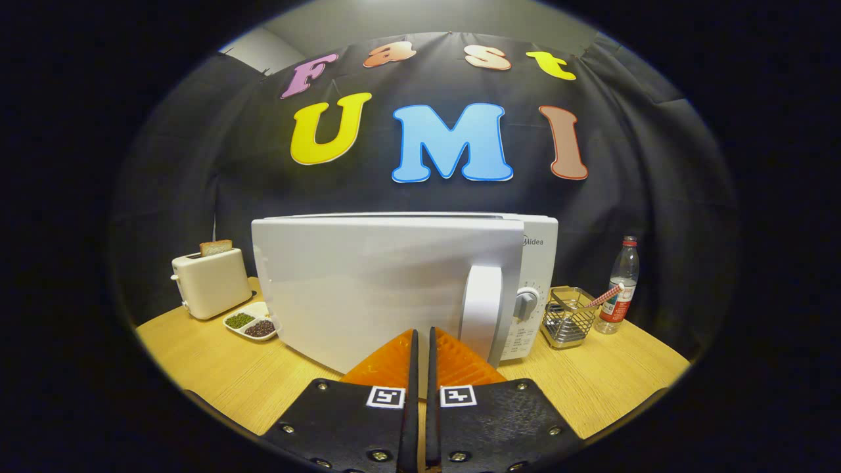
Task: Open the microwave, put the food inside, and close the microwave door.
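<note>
The gripper [421, 338] points at the microwave [394, 282], its orange fingers [394, 361] pressed together with nothing between them, tips just short of the white door [368, 282]. The door looks slightly ajar, and its handle [481, 312] stands just right of the fingertips. On the counter [217, 374], a toaster [210, 282] and a dish [251, 322] of beans sit left of the microwave; a wire basket [566, 317] and a bottle [621, 286] sit right.

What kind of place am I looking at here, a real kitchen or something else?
Probably a mock kitchen counter in a booth: a microwave, a toaster holding bread and a wire basket sit on a wooden table against black cloth. The gripper is shut, empty.
</note>
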### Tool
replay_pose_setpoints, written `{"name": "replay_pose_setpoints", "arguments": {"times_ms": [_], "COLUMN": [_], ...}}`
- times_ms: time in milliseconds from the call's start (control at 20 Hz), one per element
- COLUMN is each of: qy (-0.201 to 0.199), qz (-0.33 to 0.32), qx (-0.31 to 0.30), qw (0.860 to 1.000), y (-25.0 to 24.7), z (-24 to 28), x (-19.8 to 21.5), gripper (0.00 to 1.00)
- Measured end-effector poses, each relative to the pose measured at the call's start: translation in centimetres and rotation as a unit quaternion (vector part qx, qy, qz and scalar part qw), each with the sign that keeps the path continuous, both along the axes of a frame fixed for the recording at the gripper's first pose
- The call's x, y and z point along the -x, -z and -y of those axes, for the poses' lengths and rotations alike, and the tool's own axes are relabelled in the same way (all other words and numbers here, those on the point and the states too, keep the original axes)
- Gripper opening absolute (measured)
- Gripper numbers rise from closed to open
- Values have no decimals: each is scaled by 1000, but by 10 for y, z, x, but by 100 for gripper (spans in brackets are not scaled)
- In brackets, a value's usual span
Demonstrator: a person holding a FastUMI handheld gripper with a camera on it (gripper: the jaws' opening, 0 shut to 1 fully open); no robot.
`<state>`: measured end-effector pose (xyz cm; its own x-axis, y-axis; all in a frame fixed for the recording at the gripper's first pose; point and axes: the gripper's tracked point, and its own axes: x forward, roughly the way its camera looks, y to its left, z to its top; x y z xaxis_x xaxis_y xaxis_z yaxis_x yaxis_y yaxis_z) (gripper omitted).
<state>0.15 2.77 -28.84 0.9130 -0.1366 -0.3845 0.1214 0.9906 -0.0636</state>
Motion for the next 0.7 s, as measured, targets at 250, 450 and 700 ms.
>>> {"name": "replay_pose_setpoints", "arguments": {"times_ms": [250,450,700], "qy": [13,12,34], "qz": [4,4,-19], "qx": [25,36,9], "qw": [1000,999,999], "y": [1,4,21], "z": [16,19,33], "x": [-30,-50,-72], "gripper": [5,5,5]}}
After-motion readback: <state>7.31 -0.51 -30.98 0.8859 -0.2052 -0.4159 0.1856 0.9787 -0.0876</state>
